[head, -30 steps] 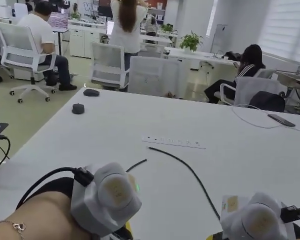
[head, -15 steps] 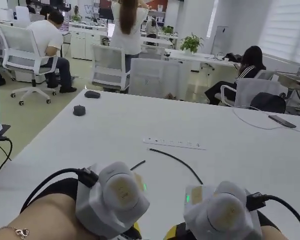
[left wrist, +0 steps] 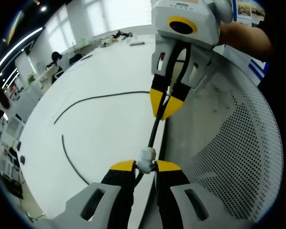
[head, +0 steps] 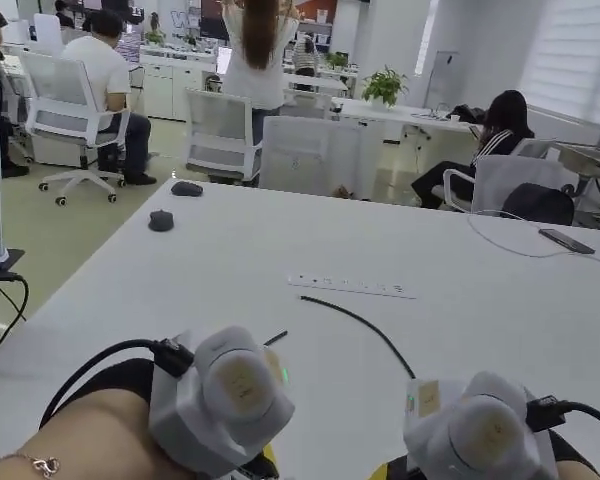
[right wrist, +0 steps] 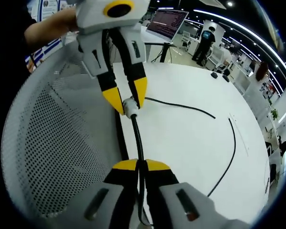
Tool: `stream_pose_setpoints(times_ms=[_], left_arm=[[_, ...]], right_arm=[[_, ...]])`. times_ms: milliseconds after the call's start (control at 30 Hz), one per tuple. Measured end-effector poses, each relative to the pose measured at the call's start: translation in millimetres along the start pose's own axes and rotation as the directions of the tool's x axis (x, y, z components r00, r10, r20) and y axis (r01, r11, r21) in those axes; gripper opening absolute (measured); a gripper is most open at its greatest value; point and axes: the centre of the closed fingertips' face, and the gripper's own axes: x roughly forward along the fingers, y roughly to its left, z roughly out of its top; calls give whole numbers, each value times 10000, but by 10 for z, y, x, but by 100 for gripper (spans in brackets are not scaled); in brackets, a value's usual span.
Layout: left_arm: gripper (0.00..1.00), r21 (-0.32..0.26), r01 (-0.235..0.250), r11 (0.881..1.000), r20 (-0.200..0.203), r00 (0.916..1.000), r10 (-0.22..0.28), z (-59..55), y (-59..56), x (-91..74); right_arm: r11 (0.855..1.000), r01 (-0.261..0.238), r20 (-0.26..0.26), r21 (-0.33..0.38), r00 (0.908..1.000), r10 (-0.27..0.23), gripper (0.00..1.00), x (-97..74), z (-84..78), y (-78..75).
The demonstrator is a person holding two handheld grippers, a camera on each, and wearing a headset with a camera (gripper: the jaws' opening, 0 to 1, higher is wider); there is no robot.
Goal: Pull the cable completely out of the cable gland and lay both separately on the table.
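Tabletop (head: pixel 230 260): white, cable (head: pixel 375 330) trailing toward 12 o'clock.
Left gripper (left wrist: pixel 144 166): jaws clamped on cable gland (left wrist: pixel 146 160).
Right gripper (right wrist: pixel 141 164): jaws pinching cable.

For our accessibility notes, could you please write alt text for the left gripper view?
The left gripper clamps a white cable gland at the edge of a white table. Opposite, the right gripper pinches the black cable that runs straight into the gland; more cable curves across the table.

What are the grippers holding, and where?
The left gripper pinches the white cable gland by its sides; the right gripper pinches the black cable a little way from it.
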Motion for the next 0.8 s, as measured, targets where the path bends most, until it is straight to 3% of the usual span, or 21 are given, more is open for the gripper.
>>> stream_pose_setpoints(times_ms=[267, 533, 600, 633, 667, 700, 800], left_arm=[[16, -165, -49, 9999, 94, 9999, 51, -18, 10, -20], [16, -183, -289, 9994, 81, 9995, 291, -30, 42, -52], [16, -61, -412, 9991, -6, 9991, 412, -41, 60, -62], [16, -51, -407, 9992, 0, 9992, 407, -40, 57, -63], [16, -55, -404, 9992, 4, 9992, 404, -40, 56, -63], [16, -44, -428, 9991, 27, 9991, 428, -38, 58, -65], [16, -46, -470, 9989, 39, 9989, 470, -30, 53, -64]], right_arm=[[9952, 468, -603, 862, 9973, -417, 4, -48, -244, -121], [9937, 688, -1466, 885, 9876, -554, 5, 11, -388, -151], [9932, 832, -1655, 819, 9838, -688, 23, 30, -369, -174], [9919, 490, -972, 1174, 9946, -376, 29, 58, -229, -119], [9894, 381, -583, 1405, 9978, -301, 29, 64, -145, -107], [9856, 299, -178, 1663, 9995, -274, 28, 62, -26, -99], [9883, -68, 476, 1526, 9989, -4, 30, 66, 233, -9]])
